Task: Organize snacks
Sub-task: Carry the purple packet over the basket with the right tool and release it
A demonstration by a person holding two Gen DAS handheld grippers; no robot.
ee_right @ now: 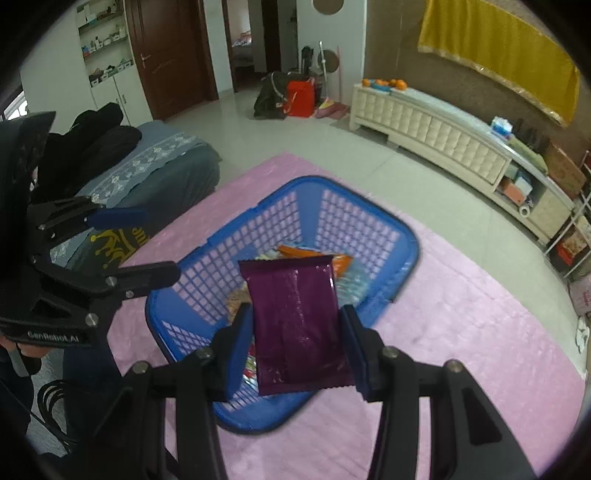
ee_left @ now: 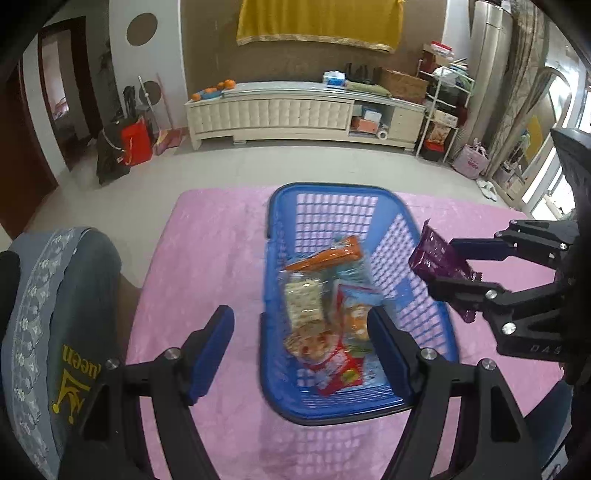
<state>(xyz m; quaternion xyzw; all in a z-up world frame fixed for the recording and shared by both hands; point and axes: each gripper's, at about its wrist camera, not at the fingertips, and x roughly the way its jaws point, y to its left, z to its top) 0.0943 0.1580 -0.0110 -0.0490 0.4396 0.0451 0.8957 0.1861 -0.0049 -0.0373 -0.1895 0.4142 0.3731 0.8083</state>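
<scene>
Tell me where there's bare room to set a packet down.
Free: pink cloth between blue basket and grey cushion; cloth beyond the basket's far rim; cloth on its other side. Inside, the far end is bare. Crowded: the near end, piled with snack packets.

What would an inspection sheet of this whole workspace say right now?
Surface: pink fuzzy cloth, covering the work surface.
Job's things: blue plastic lattice basket holding several snack packets; purple foil snack packet held above it.
Clutter: nothing seen on the cloth.
Grippers: right gripper shut on the purple packet; left gripper open, empty.
Cables: black loops at the floor, lower left.
Surroundings: grey sofa, cream low cabinet, yellow wall cloth.
</scene>
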